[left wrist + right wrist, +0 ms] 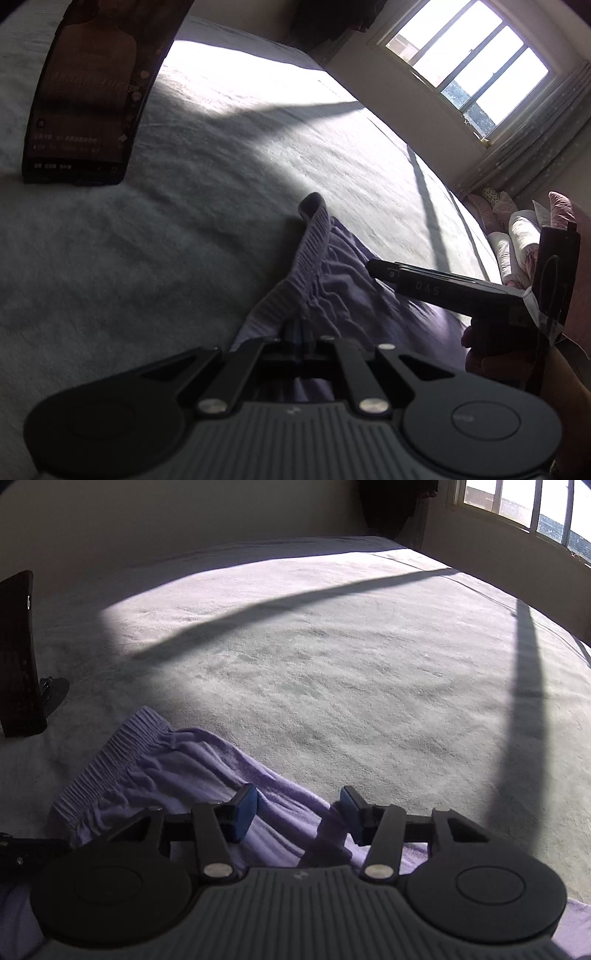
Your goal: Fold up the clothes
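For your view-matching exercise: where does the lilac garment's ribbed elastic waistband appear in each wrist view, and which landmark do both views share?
Left wrist view: the waistband runs from centre down to the left gripper, whose jaws are shut on the garment.
Right wrist view: the waistband lies lower left, left of the right gripper.
Shared landmark: the dark phone propped upright on the bed at left.

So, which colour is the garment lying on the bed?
Light purple, lavender, with a ribbed elastic waistband. The garment shows best in the right wrist view.

The shorts (177, 764) lie on the bed (332, 664), a phone (85, 92) propped upright to their left.
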Tool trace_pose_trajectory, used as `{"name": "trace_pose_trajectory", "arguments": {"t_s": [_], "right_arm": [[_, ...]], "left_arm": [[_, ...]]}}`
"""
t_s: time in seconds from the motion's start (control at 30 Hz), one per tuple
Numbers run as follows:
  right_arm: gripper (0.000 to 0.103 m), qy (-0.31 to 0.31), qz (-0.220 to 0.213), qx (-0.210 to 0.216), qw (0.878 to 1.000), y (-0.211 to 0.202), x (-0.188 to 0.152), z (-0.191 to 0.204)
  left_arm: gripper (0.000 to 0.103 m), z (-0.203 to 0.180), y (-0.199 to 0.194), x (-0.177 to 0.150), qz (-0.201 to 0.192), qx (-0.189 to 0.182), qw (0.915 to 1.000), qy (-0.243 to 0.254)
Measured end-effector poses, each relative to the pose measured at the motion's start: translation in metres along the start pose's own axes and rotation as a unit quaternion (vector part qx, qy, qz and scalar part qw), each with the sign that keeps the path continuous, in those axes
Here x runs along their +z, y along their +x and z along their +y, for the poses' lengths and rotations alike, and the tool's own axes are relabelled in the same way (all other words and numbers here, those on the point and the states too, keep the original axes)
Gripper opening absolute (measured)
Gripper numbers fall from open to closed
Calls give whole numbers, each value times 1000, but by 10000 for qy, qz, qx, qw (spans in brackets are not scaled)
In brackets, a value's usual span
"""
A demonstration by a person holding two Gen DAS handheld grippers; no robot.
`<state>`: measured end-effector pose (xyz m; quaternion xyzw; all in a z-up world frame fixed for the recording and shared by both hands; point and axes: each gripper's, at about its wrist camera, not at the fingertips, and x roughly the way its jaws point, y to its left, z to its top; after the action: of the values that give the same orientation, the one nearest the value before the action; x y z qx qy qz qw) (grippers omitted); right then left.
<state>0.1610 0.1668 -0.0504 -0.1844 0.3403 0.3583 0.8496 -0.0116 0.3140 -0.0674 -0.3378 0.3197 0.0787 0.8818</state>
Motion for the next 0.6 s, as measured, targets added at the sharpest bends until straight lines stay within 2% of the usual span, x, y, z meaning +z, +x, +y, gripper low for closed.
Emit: {"name": "trace_pose_trajectory", "arguments": {"t_s": [0.03, 0.17, 0.3, 0.6], "right_arm": [[2, -42, 24, 33, 10000, -2, 1, 4], [3, -237, -94, -122, 9996, -23, 7, 18], [3, -352, -400, -205, 9984, -58, 11, 26], [3, -719, -759, -267, 9942, -127, -2, 57]], "left_arm": [[3, 0, 1, 0, -4, 0, 10000, 7], [3, 0, 2, -1, -27, -17, 10000, 50], [3, 0, 2, -2, -38, -57, 10000, 47], [3, 0, 3, -5, -113, -67, 9999, 22]]}}
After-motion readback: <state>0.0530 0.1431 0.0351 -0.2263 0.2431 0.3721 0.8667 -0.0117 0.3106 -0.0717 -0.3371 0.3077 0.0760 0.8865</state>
